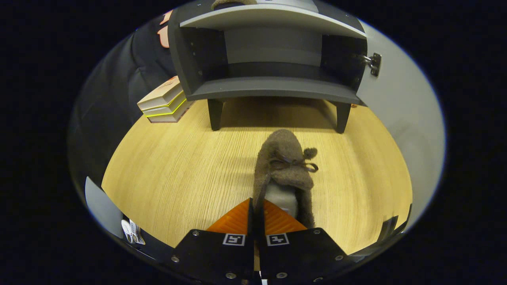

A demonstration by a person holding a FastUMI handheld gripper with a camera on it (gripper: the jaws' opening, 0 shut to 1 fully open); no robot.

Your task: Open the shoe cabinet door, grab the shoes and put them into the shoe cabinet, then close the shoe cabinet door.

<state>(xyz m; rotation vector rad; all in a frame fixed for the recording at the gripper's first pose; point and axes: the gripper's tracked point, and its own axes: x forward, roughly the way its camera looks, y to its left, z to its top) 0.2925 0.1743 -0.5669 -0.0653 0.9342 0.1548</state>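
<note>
Fingers (256,215) pinch the near left rim of the shoe (283,166); cabinet (273,89) door (396,103) stands open, so you still must load and close.

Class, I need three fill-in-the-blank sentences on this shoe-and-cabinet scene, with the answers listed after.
1. The gripper has its jaws shut on the collar edge of the fuzzy brown ____.
2. The shoe cabinet ahead has its door swung ____.
3. Left of the cabinet, on the wooden floor, lies a stack of ____.

Missing words: shoe; open; books
</note>
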